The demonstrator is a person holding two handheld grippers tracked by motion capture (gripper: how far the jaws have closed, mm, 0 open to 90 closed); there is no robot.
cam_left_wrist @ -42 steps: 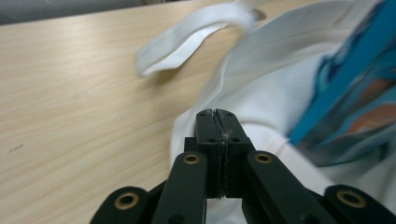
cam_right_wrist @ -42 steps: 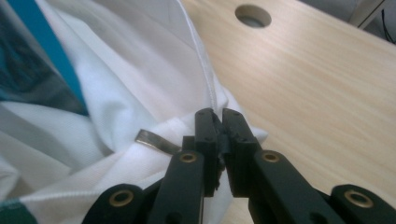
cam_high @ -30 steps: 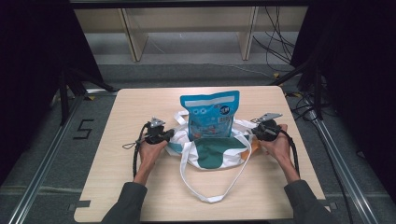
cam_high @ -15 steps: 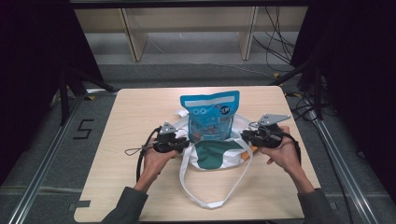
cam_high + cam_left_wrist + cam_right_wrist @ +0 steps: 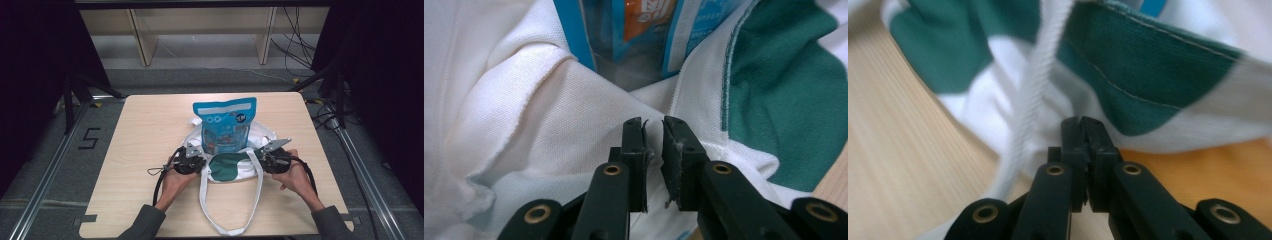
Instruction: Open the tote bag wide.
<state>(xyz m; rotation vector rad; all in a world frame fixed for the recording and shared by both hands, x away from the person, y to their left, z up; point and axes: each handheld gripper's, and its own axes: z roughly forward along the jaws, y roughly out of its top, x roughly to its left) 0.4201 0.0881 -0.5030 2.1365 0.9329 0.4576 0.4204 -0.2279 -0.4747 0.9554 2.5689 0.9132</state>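
Observation:
A white tote bag [image 5: 261, 133] with a green patch [image 5: 229, 165] lies on the wooden table [image 5: 145, 125], and a blue pouch [image 5: 224, 125] stands in it. My left gripper [image 5: 200, 161] is at the bag's left edge. In the left gripper view [image 5: 652, 125] its jaws have just been closing to a narrow gap, with nothing between them, over the white fabric [image 5: 549, 115]. My right gripper [image 5: 261, 160] is at the bag's right edge. Its jaws [image 5: 1082, 122] have just closed, shut and empty, beside a white strap [image 5: 1035, 85].
The bag's long straps [image 5: 205, 200] loop toward the table's front edge between my forearms. Wooden shelf legs [image 5: 142, 40] stand on the floor behind the table. Metal rails [image 5: 50, 165] run along both sides, and cables [image 5: 300, 30] hang at the back right.
Both hands have moved inward and toward the front edge, drawing in to the bag's sides. The straps now hang in a narrower loop.

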